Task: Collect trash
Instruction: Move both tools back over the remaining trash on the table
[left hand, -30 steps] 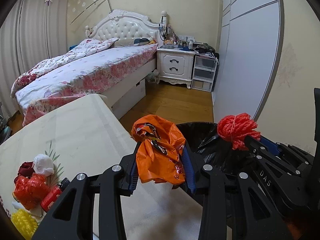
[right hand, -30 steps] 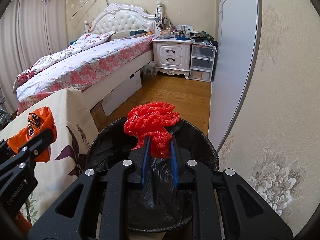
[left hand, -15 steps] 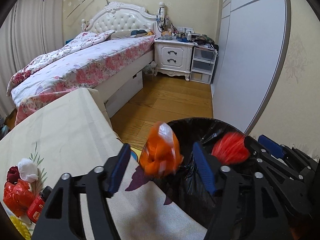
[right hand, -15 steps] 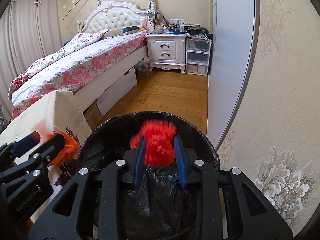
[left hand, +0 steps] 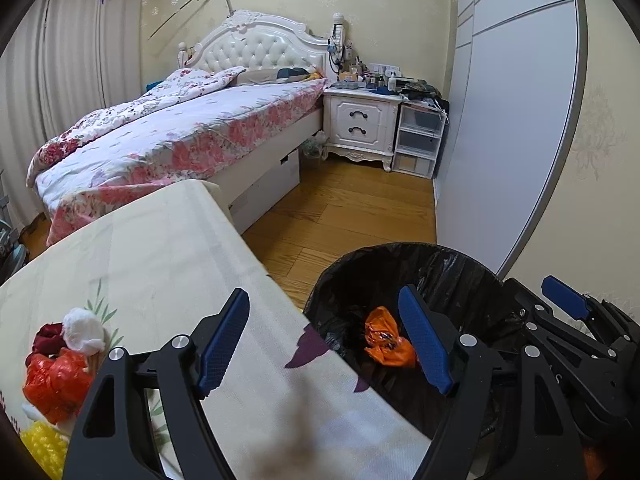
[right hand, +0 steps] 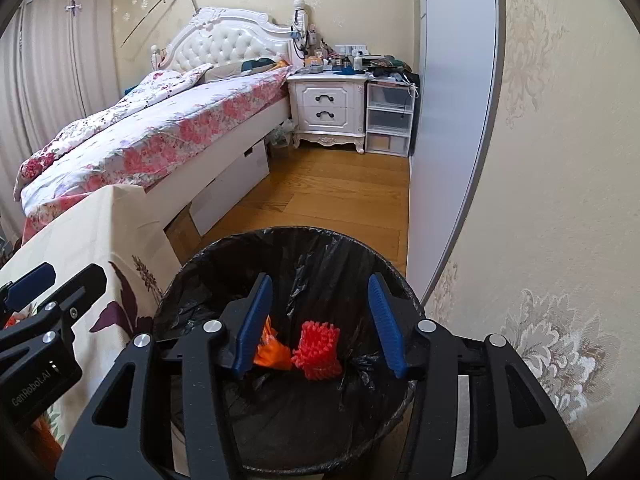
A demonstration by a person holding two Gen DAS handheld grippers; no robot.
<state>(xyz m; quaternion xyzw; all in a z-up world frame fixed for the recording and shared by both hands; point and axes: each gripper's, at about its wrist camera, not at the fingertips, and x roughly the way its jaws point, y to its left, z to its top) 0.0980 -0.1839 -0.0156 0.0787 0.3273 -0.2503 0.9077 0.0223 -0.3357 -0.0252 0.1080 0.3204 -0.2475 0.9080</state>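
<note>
Item: trash bin (right hand: 404,292), black-lined, standing on the floor just beside the cloth-covered table (left hand: 168,248); contents visible: one orange plastic bag (left hand: 386,340) and one red mesh wad (right hand: 318,350), lying side by side at the bottom, touching or nearly so.

Item: left gripper (left hand: 324,344); jaws spread wide, nothing between them; poised over the table edge and the near rim of the bin.

Item: right gripper (right hand: 320,320); jaws wide apart, empty; hangs directly above the bin mouth, pointing down into it.

Item: remaining trash pile (left hand: 60,364) on the table's near-left part, well apart from the bin; red, white, dark red and yellow pieces bunched together.

Handling note, as judgement: both drops look complete; next pick best taken from the pile one piece at a time, jaws kept wide on approach, closing on a crumpled fold; lift each gripper clear of the liner first, lest a finger snag it.
</note>
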